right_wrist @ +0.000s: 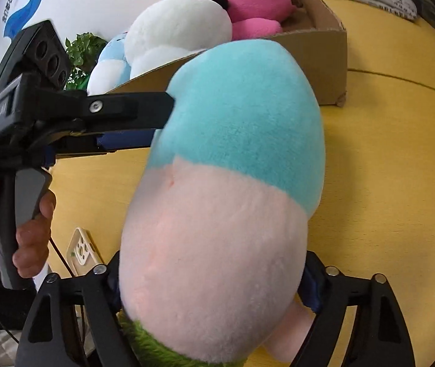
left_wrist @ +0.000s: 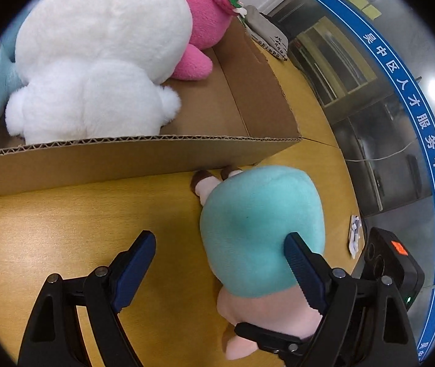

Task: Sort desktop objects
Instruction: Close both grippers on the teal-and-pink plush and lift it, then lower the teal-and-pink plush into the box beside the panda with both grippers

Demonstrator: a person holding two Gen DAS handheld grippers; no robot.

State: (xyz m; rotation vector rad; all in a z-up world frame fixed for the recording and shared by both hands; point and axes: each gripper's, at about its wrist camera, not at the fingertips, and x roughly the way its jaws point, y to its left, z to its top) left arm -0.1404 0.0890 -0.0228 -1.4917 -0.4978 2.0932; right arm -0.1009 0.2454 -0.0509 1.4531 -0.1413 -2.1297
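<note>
Yellow wood-grain bench (left_wrist: 64,232) | teal-and-pink plush toy (right_wrist: 232,183), soft rounded pile, lifted just before corrugated cardboard box (left_wrist: 144,156) | right gripper (right_wrist: 211,281) fingers clamp its pink end | left gripper (left_wrist: 220,253) spread wide, one finger against teal | box holds white plush (left_wrist: 95,61), pink plush (left_wrist: 199,24)

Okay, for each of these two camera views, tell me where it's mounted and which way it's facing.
Left wrist: on the left gripper, angled down at the yellow table, cardboard box and teal-and-pink plush toy; own open fingers show.
Right wrist: on the right gripper, looking along the plush toy between its fingers toward the box; a hand holding the left gripper shows.
Shared: toy, box, table.
</note>
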